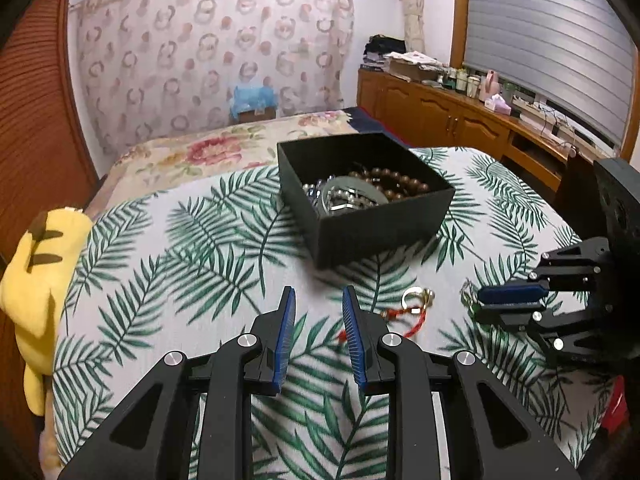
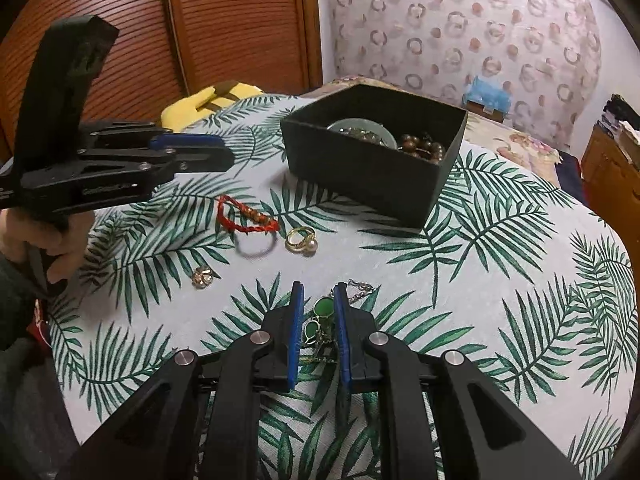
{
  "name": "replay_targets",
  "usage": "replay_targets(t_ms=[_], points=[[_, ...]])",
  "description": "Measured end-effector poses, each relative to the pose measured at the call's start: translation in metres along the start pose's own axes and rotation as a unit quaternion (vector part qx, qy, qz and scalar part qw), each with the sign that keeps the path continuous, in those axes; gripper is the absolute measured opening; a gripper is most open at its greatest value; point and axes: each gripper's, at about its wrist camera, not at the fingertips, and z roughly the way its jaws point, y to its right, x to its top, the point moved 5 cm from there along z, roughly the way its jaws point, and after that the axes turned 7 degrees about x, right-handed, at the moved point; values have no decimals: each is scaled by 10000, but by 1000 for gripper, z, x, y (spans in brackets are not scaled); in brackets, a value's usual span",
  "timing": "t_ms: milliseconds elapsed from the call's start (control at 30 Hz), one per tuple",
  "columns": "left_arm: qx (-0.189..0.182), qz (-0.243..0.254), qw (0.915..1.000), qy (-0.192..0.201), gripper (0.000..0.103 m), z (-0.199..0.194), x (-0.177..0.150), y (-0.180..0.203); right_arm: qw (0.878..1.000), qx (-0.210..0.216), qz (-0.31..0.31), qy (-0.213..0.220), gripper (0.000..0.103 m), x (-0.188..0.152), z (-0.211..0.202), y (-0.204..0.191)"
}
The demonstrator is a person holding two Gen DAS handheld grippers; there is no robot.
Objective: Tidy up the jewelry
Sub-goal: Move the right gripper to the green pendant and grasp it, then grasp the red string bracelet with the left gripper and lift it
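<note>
We cannot tell whether the right gripper (image 2: 318,300), at lower centre, grips the green pendant (image 2: 323,307); its chain runs behind the fingers (image 2: 296,334). The box (image 1: 384,220) wall hides part of the beads (image 1: 394,184). The yellow plush (image 1: 36,280) is cut off at left.

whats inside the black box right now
Inside the black box lie a brown wooden bead bracelet, a pale green bangle and some silvery pieces. The box's walls and the pile itself hide whatever lies underneath.
</note>
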Motion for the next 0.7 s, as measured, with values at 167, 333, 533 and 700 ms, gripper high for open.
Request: replay_targets(t_ms=[167, 333, 533, 700], points=[[-36, -35, 10000, -76, 23, 0, -7, -1, 9998, -92, -96, -152, 28, -1, 5, -3], [-72, -2, 9999, -149, 23, 2, -12, 3, 9991, -241, -240, -233, 31, 0, 8, -6], [-145, 74, 9996, -236, 27, 3, -16, 7, 9990, -286, -268, -194, 14, -1, 6, -6], [-226, 47, 9994, -251, 28, 2, -15, 10, 9991, -278, -259, -191, 14, -1, 6, -6]])
